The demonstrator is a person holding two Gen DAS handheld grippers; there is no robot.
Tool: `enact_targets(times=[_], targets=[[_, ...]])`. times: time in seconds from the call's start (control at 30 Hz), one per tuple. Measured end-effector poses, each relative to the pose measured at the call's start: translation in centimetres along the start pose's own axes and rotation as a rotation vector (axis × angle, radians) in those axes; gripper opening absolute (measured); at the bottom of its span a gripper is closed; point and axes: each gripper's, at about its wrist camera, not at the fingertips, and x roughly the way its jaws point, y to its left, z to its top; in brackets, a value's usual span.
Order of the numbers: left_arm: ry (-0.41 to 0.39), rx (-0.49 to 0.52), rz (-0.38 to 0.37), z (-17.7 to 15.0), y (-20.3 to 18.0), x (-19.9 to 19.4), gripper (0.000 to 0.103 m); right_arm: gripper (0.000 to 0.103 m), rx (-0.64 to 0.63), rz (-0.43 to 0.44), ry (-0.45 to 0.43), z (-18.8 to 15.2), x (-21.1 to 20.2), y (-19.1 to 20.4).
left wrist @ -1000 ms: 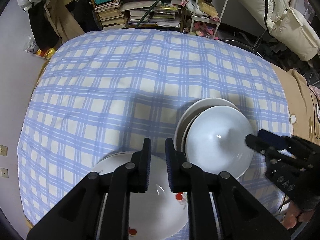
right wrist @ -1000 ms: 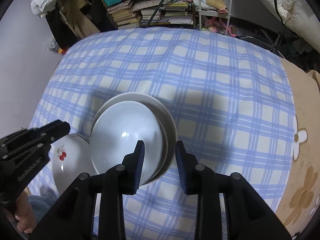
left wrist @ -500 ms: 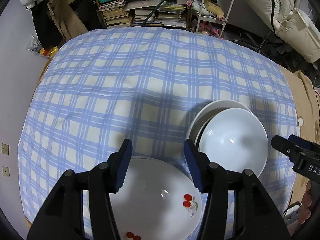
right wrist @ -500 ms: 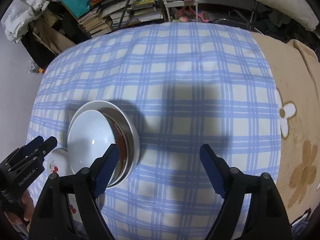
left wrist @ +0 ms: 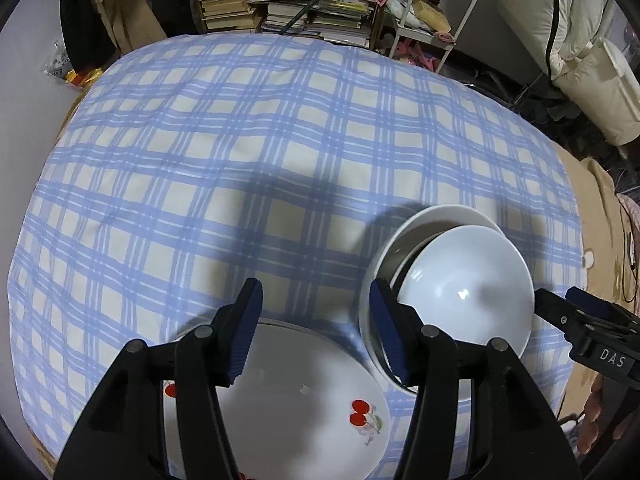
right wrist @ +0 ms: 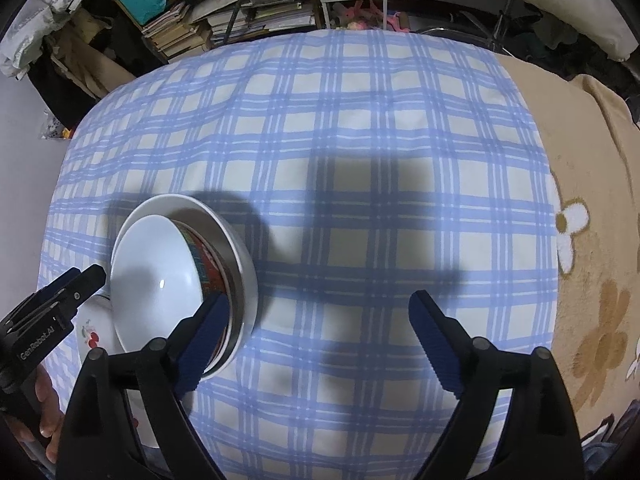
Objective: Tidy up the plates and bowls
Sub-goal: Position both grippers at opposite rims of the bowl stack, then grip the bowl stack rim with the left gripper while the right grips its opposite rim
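A white plate with red cherries (left wrist: 300,400) lies on the checked cloth under my left gripper (left wrist: 316,320), which hangs open just above the plate's far rim and holds nothing. To its right stands a stack of nested bowls (left wrist: 460,288), a plain white bowl tilted on top. In the right wrist view the bowl stack (right wrist: 156,276) shows a red patterned bowl (right wrist: 204,264) inside a wide white one. My right gripper (right wrist: 320,336) points down beside the stack, its jaws opening wide over bare cloth, its left finger close to the stack's rim.
The blue checked cloth (left wrist: 240,160) covers the table, with a tan flowered blanket (right wrist: 592,240) along its right side. Bookshelves (left wrist: 288,4) and a white cart (left wrist: 432,12) stand past the far edge. A hand (right wrist: 44,408) holds the left gripper (right wrist: 60,300).
Both grippers went from nearly shut to open. The right one shifted right, off the bowl stack. The left one sank a little toward the cherry plate.
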Motion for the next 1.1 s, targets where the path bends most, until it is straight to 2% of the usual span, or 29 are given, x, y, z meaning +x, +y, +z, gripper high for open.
enact_targets(times=[0.43,0.6,1.1], targets=[[0.027,-0.006,-0.009,0.3,-0.3,0.9,0.055,0.096,0.024,-0.009,0.051,0.9,1.7,0.0],[0.031,-0.01,-0.012,0.3,-0.3,1.2,0.056,0.096,0.063,0.023,0.073,0.7,2.0,-0.8],[0.03,-0.029,-0.012,0.4,0.0,1.2,0.056,0.096,0.057,0.007,0.079,0.8,2.3,-0.8]])
